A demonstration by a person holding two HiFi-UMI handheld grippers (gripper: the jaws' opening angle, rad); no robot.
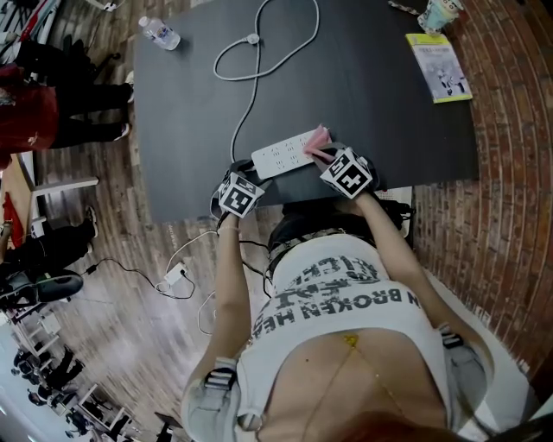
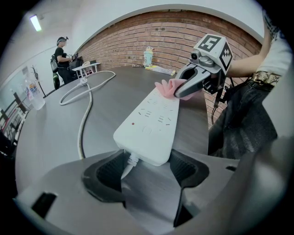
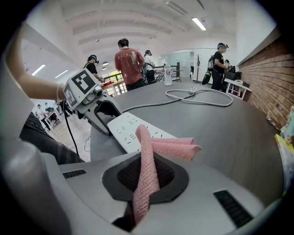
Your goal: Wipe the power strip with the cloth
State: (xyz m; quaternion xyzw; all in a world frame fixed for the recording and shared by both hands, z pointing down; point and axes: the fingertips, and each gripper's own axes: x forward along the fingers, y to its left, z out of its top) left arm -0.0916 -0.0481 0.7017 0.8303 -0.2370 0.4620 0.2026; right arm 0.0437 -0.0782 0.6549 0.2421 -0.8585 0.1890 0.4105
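Note:
A white power strip [image 1: 285, 154] lies near the front edge of the dark table [image 1: 363, 112]. Its cord [image 1: 256, 60] loops away toward the back. My left gripper [image 1: 249, 175] clasps the strip's cord end, and in the left gripper view the strip [image 2: 149, 120] sits wedged between the two pads [image 2: 102, 176]. My right gripper [image 1: 324, 155] is shut on a pink cloth [image 1: 318, 141]. In the right gripper view the cloth [image 3: 151, 156] rises from the jaws and its folded end rests over the strip [image 3: 133, 131] at the end far from the cord.
A water bottle [image 1: 160, 33] lies at the table's back left. A yellow-green booklet [image 1: 439, 67] and a cup [image 1: 441, 12] are at the back right, by a brick wall [image 1: 510, 129]. Other people [image 3: 129, 58] stand beyond the table. Cables [image 1: 177, 278] trail on the wooden floor.

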